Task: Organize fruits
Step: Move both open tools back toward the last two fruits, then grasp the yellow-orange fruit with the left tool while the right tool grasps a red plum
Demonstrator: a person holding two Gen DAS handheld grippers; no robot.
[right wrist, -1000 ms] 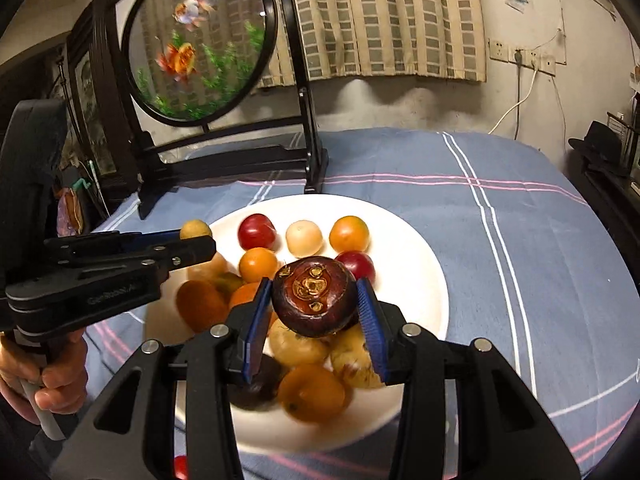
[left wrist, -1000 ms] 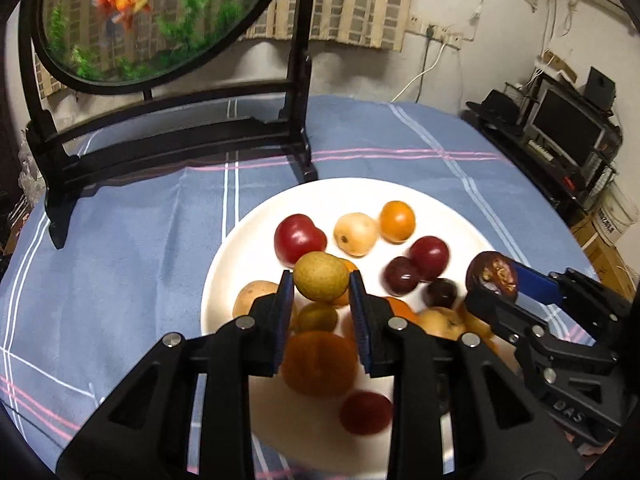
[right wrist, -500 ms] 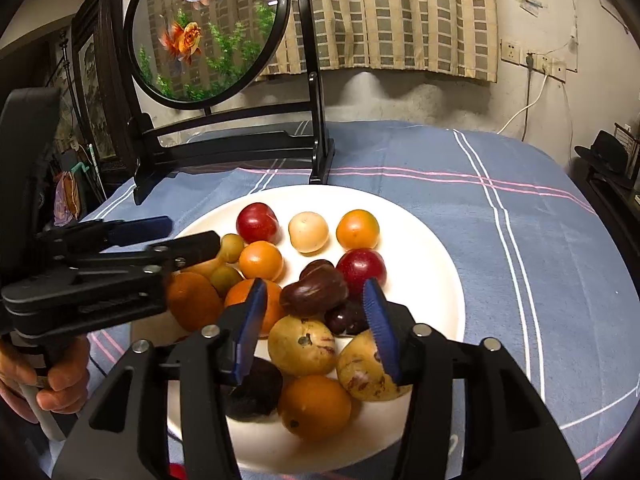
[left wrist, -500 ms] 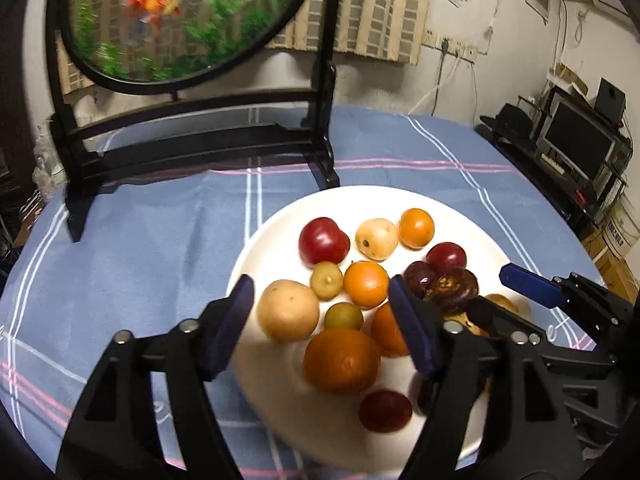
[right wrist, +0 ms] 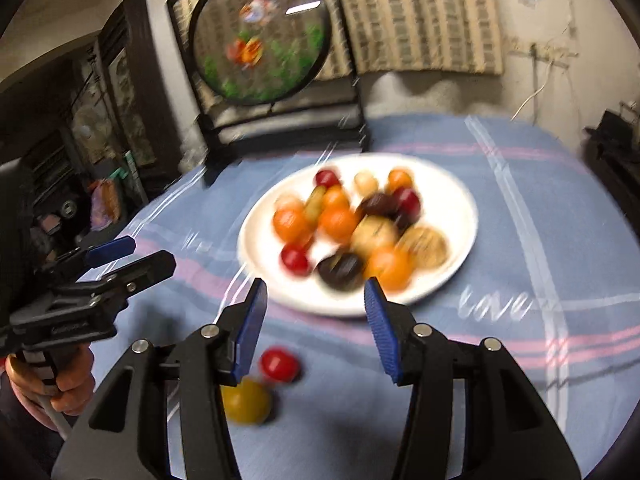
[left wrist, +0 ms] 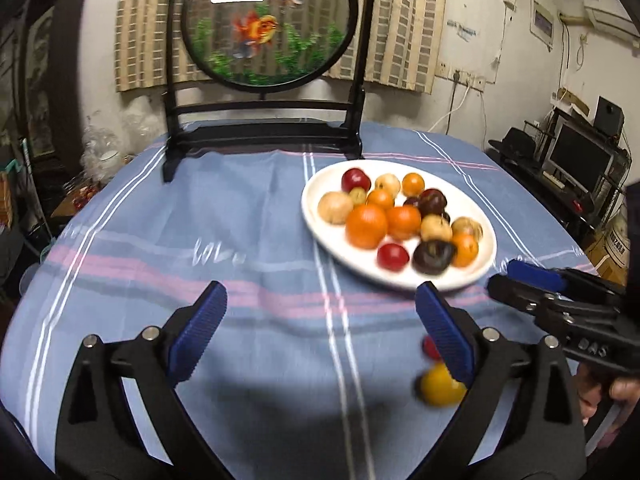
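Observation:
A white plate (left wrist: 316,216) (right wrist: 456,248) on the blue cloth holds several fruits: oranges, red plums, brown pears and a dark mangosteen (left wrist: 434,256) (right wrist: 340,270). A yellow fruit (left wrist: 438,388) (right wrist: 246,400) and a small red fruit (left wrist: 430,347) (right wrist: 279,364) lie on the cloth in front of the plate. My left gripper (left wrist: 320,330) is open and empty, well back from the plate; it also shows in the right wrist view (right wrist: 130,254). My right gripper (right wrist: 316,320) is open and empty before the plate's near rim, seen too in the left wrist view (left wrist: 520,276).
A black stand with a round goldfish screen (left wrist: 268,20) (right wrist: 260,40) stands at the table's far side. The blue checked tablecloth (left wrist: 180,240) covers the round table. Shelves with a monitor (left wrist: 580,160) stand at the right; clutter lies beyond the left edge.
Both grippers have pulled back and up from the plate. The fruits they let go, a greenish one and the mangosteen, stay on the plate. Both jaws stand wide open.

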